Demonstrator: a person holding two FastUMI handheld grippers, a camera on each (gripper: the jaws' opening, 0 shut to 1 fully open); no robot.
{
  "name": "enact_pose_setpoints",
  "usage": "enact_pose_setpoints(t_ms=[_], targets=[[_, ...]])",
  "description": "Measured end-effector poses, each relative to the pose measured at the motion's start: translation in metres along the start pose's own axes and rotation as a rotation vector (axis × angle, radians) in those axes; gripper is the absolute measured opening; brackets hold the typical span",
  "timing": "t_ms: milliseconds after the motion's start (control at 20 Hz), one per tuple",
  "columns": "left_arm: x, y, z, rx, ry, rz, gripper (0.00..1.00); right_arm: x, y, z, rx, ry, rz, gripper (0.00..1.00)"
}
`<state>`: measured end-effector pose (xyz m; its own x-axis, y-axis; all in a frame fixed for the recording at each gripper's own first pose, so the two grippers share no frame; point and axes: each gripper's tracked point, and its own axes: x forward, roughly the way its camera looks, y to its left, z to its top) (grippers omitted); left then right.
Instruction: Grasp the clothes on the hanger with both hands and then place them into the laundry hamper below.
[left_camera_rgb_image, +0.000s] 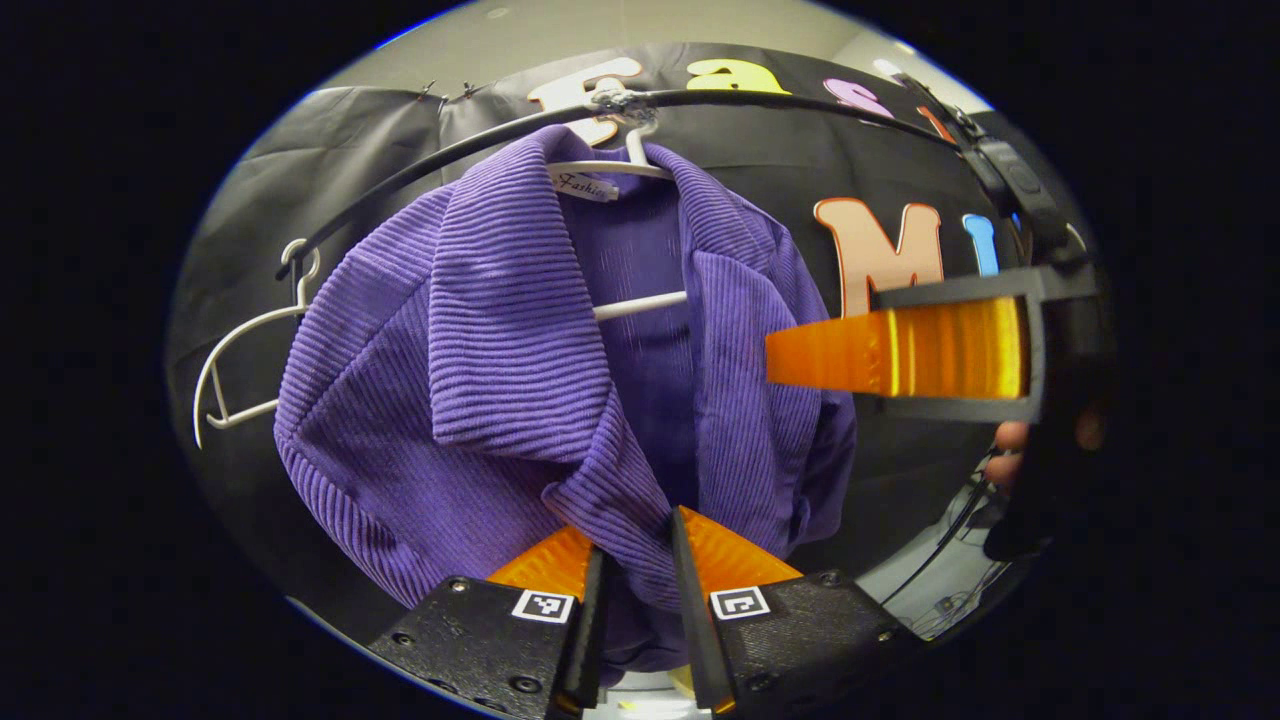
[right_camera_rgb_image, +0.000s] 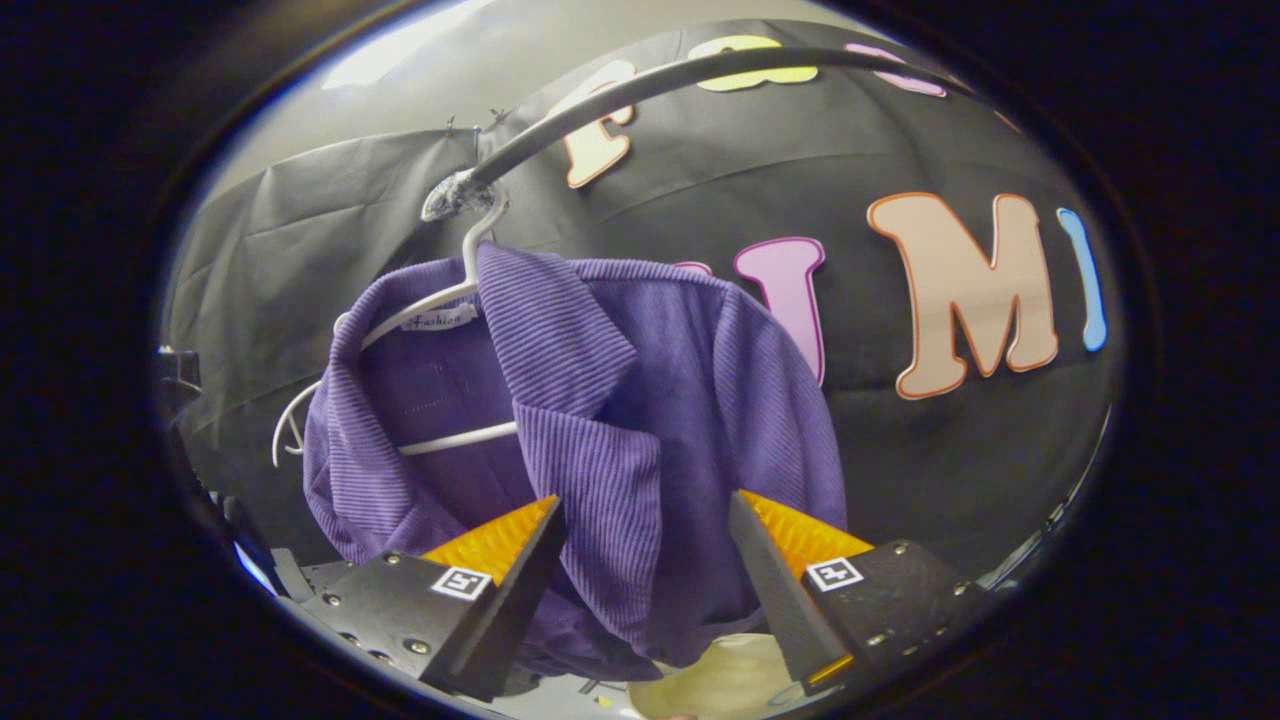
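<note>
A purple ribbed jacket (left_camera_rgb_image: 520, 350) hangs on a white hanger (left_camera_rgb_image: 640, 305) from a black curved rail (left_camera_rgb_image: 420, 170). In the left gripper view, my left gripper (left_camera_rgb_image: 637, 535) is shut on the jacket's lower front edge, with fabric pinched between its fingers. My right gripper (right_camera_rgb_image: 640, 515) is open, its fingers standing wide on either side of the jacket's (right_camera_rgb_image: 620, 420) front panel. From the left gripper view, one of the right gripper's fingers (left_camera_rgb_image: 900, 350) reaches in from the right, its tip at the jacket's side. The pale rim of the hamper (right_camera_rgb_image: 720, 685) lies below the jacket.
An empty white hanger (left_camera_rgb_image: 250, 360) hangs on the rail to the left of the jacket. A hand (left_camera_rgb_image: 1010, 450) holds the right gripper at the right edge. Black cloth wall (right_camera_rgb_image: 950, 470) stands close behind the rail.
</note>
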<state>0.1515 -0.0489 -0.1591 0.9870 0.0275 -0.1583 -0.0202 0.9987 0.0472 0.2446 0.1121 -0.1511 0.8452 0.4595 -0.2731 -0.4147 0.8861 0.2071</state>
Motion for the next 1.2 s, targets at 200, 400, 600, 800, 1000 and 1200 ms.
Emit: enact_pose_setpoints(t_ms=[200, 400, 600, 800, 1000, 1200], targets=[[0.015, 0.008, 0.009, 0.028, 0.004, -0.018, 0.29, 0.012, -0.008, -0.004, -0.008, 0.012, -0.035, 0.99], [0.020, 0.021, 0.002, -0.037, 0.087, -0.017, 0.07, 0.023, -0.003, -0.009, -0.003, 0.027, -0.034, 0.98], [0.007, 0.019, 0.017, -0.025, 0.037, -0.064, 0.02, 0.035, 0.005, -0.016, 0.021, 0.037, -0.028, 0.74], [-0.014, 0.013, 0.034, -0.041, 0.002, -0.117, 0.02, 0.025, 0.012, -0.022, 0.058, 0.061, -0.010, 0.02], [-0.038, 0.021, 0.044, -0.090, 0.045, -0.078, 0.01, 0.001, 0.023, -0.015, 0.032, 0.069, 0.074, 0.03], [-0.071, 0.042, 0.064, -0.096, 0.023, -0.021, 0.01, -0.022, 0.029, -0.013, 0.033, 0.104, 0.138, 0.01]])
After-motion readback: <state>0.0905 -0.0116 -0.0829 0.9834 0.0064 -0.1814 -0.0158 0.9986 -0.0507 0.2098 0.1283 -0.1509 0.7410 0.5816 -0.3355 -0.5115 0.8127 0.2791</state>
